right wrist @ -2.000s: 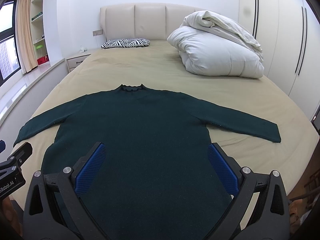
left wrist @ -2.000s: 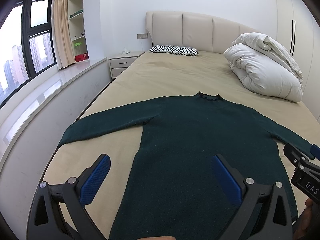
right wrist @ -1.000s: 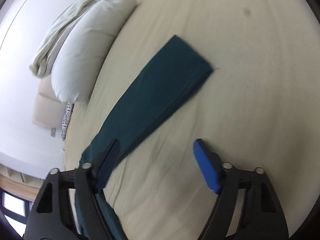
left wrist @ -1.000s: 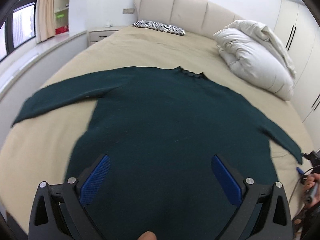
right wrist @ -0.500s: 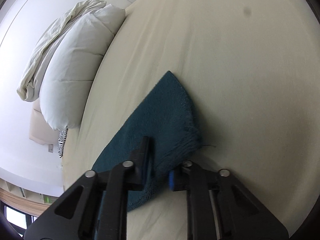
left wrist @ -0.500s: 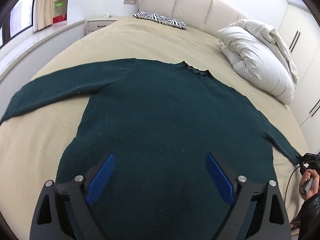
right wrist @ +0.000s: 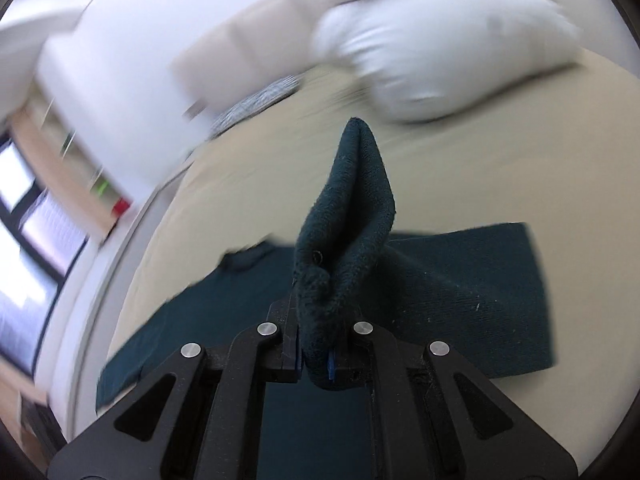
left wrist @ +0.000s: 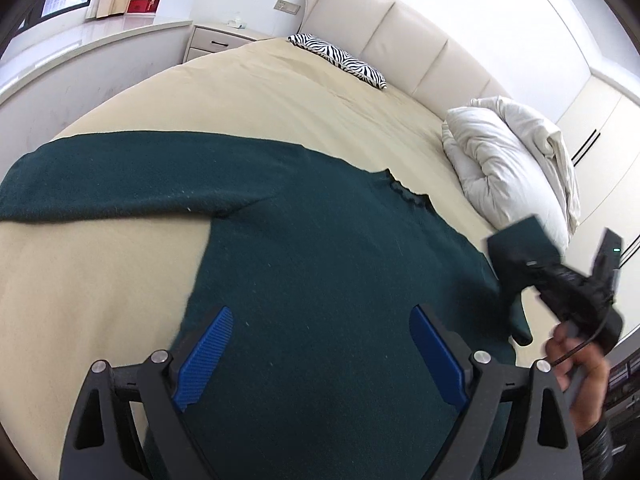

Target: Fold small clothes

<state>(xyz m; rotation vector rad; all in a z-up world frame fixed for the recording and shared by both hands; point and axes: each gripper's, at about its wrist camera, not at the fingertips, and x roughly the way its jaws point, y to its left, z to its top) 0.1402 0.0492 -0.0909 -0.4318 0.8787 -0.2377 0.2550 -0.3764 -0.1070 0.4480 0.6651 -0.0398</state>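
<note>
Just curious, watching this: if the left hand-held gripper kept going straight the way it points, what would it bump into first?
Most likely the dark green sweater spread on the bed. The open left hand-held gripper points down at its body, though depth is hard to judge.

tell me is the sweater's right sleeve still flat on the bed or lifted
Lifted: the right gripper is shut on the sleeve cuff, raised above the sweater; the left sleeve lies spread.

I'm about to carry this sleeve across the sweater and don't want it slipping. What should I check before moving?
1. Right gripper jaws shut on the sleeve: ok.
2. Cuff deep in the jaws: ok, cloth bunches between them.
3. Left gripper open, over the sweater body: ok.
4. Body pinned against dragging: not ok, left jaws hold nothing.
5. Other sleeve flat on the bed: ok.
6. Lifted sleeve untwisted: cannot tell.
</note>
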